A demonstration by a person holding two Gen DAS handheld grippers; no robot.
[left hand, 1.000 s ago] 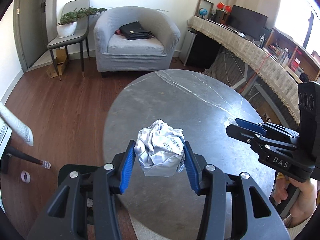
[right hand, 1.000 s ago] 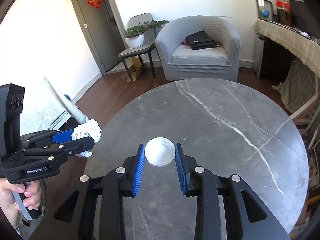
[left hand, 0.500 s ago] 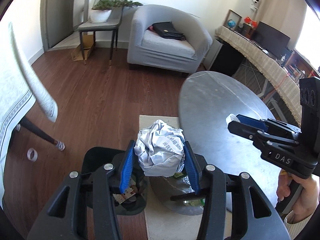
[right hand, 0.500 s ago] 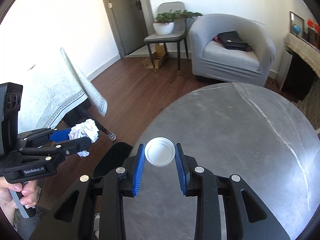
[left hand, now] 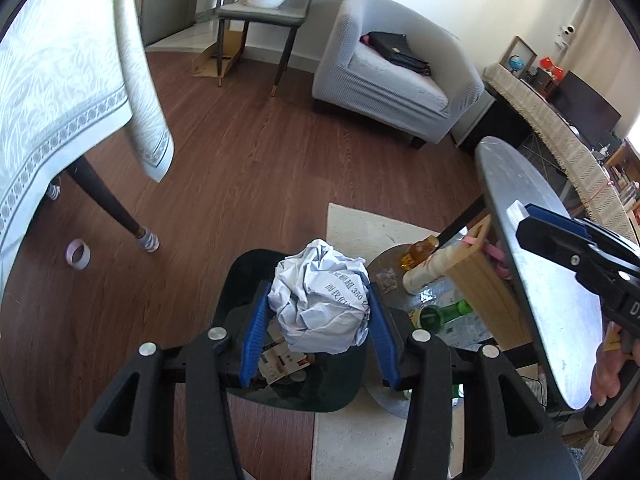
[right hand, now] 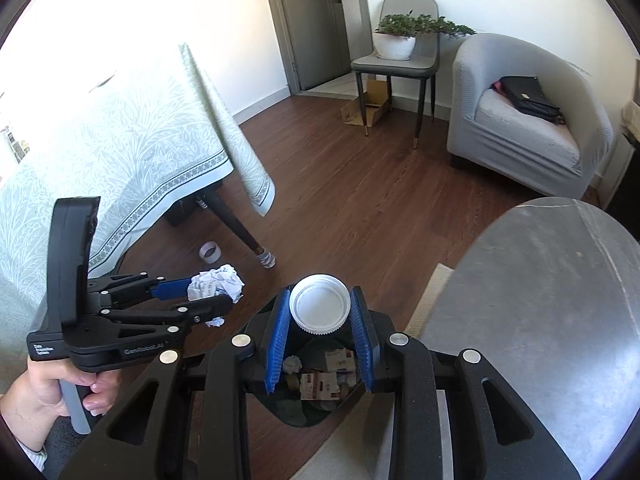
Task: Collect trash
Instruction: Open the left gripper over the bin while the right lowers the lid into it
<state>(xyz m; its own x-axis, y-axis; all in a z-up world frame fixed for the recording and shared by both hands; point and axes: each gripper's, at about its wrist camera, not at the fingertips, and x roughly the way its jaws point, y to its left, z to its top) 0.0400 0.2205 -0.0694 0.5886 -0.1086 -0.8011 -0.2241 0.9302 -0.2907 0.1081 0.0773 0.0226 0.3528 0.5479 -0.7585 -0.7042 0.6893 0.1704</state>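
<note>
My left gripper (left hand: 316,312) is shut on a crumpled ball of printed paper (left hand: 320,300), held above a black-lined trash bin (left hand: 304,396) on the floor. In the right wrist view the same gripper (right hand: 208,300) shows at the left, gripped by a hand, with the paper ball (right hand: 218,286) at its tips. My right gripper (right hand: 320,312) is shut on a white plastic lid (right hand: 319,309), over the bin (right hand: 308,408), which holds cartons and scraps. The right gripper's tip (left hand: 540,224) enters the left wrist view from the right.
A round grey marble table (right hand: 540,320) stands to the right, with bottles (left hand: 436,312) and a wooden piece (left hand: 480,280) beneath it. A cloth-covered table (right hand: 120,152) and its dark leg (left hand: 108,208) stand left. A tape roll (left hand: 78,254) lies on the wood floor. An armchair (left hand: 392,80) stands behind.
Both grippers swung left off the marble table, each keeping its load, and now hang over the trash bin, which has come into view beneath them.
</note>
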